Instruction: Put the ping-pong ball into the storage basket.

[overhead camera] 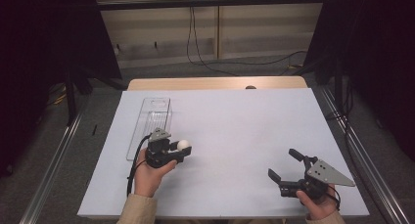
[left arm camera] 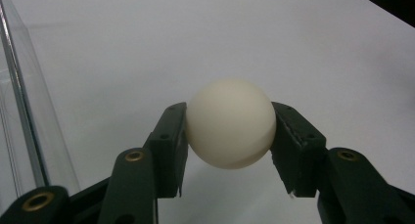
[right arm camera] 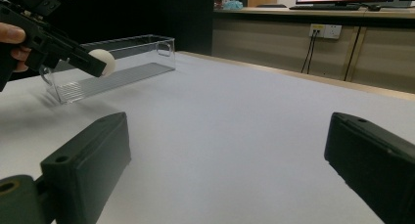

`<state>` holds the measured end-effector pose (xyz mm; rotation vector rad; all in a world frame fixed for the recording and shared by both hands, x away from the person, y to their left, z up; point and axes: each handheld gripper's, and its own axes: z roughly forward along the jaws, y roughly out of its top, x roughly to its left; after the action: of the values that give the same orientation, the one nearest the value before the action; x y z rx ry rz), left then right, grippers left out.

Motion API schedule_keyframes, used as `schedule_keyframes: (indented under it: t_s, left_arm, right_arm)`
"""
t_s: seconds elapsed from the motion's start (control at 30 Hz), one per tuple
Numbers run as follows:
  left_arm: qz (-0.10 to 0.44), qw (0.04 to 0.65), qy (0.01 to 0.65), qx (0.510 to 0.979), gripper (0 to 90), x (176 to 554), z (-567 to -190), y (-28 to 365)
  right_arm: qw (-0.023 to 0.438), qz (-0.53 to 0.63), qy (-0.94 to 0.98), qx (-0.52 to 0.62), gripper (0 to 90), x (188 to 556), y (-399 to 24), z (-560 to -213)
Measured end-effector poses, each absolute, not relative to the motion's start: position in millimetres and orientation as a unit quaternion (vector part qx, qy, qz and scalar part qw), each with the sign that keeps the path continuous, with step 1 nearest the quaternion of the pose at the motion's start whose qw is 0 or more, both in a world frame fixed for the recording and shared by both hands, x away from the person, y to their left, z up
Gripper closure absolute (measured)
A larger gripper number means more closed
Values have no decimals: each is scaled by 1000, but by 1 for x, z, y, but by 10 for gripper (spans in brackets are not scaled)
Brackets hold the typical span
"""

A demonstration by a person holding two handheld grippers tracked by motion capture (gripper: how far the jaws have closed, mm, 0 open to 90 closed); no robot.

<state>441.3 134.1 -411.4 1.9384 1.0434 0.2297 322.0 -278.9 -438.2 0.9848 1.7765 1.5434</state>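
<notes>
Cream-white ball: a smooth table-tennis-sized ball [left arm camera: 230, 122] sits clamped between the two black jaws of the left gripper [overhead camera: 182, 149], held off the table at the near left, just right of the box's near end.
Clear plastic box: a long, narrow, open-topped box [overhead camera: 145, 117] lies on the left of the white table cover [overhead camera: 235, 126], its length running from near to far; it looks empty.
Left gripper: its jaws pinch the ball at about its widest line, one pad on each side, with most of the ball standing forward of the pads.
Right gripper: the right gripper [overhead camera: 283, 165] rests low at the near right, well apart from the ball and box, its jaws spread wide with nothing between them.
Step in hand: judging by the layout, the ball is to be carried into the box.
How to do it well: keep the squeeze even, since a hard, slick ball can squirt out of flat pads; carry it left over the box wall with the ball clear of the rim.
Release: lower the ball close to the box floor before parting the jaws, so that it does not bounce or roll back out.
Risk: nudging the light box sideways with the gripper body.
</notes>
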Motion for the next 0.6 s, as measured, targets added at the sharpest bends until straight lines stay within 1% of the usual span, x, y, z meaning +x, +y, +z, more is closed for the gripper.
schedule_keyframes:
  t_s: [0.6]
  left_arm:
    - [94,448,421,783,512,442,-407,140]
  right_arm:
    - [290,579,668,367,27,322,-279,-438]
